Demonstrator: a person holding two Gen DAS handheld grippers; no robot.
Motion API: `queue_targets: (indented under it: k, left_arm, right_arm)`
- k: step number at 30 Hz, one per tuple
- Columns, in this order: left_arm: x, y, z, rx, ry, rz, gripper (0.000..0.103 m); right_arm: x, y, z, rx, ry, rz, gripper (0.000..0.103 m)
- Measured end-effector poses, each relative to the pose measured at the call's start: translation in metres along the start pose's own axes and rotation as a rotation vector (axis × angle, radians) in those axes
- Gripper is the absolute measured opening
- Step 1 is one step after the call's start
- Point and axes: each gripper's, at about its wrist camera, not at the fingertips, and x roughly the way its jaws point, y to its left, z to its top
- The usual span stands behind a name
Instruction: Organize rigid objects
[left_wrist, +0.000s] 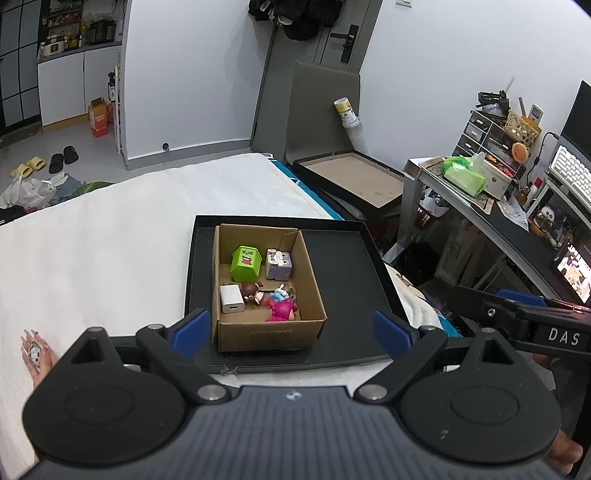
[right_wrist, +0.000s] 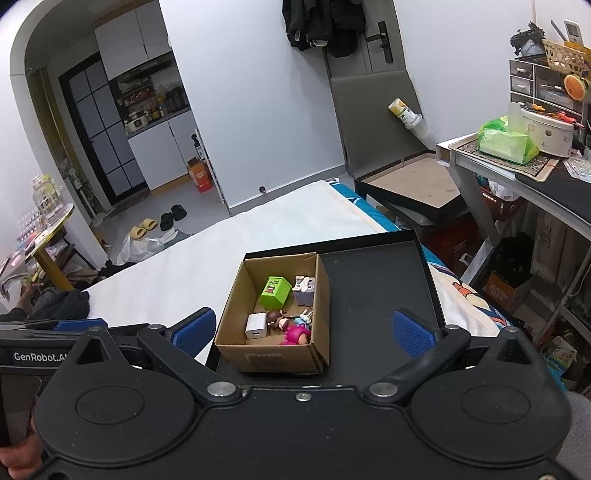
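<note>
An open cardboard box (left_wrist: 310, 275) (right_wrist: 232, 295) stands in the left half of a black tray (left_wrist: 351, 266) (right_wrist: 373, 291) on the white bed. Inside lie a green house-shaped toy (left_wrist: 245, 262) (right_wrist: 275, 292), a lilac block toy (left_wrist: 279, 264) (right_wrist: 304, 290), a white charger cube (left_wrist: 232, 299) (right_wrist: 256, 325), a brown-haired figure (left_wrist: 252, 291) (right_wrist: 275, 318), a small blue figure (left_wrist: 279, 294) (right_wrist: 304, 316) and a pink figure (left_wrist: 282, 309) (right_wrist: 296, 334). My left gripper (left_wrist: 291, 334) hangs open in front of the box, holding nothing. Likewise my right gripper (right_wrist: 304, 332) is open and holds nothing.
A hand with decorated nails (left_wrist: 35, 354) rests on the bed (left_wrist: 110, 240) at the left. Right of the bed stand a desk (left_wrist: 476, 206) with tissues and drawers, and another black tray (left_wrist: 351, 181). Shoes and bags lie on the floor (right_wrist: 155, 221).
</note>
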Motion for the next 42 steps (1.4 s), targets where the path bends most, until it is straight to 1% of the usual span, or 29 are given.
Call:
queue_targets:
  k: [5, 32, 42]
  left_arm:
    - [-0.0006, -0.0002, -0.0014, 0.004, 0.001, 0.006, 0.094]
    - [-0.0058, -0.0013, -0.0029, 0.027, -0.001, -0.014, 0.094]
    - [-0.0062, -0.0039, -0.0034, 0.026, -0.001, -0.012, 0.094]
  right_arm:
    - [-0.002, -0.0007, -0.0007, 0.004, -0.003, -0.004, 0.103]
    - [-0.0097, 0.0024, 0.0004, 0.0, -0.008, -0.021, 0.103]
    - [-0.0097, 0.0025, 0.0012, 0.002, -0.011, -0.024, 0.103]
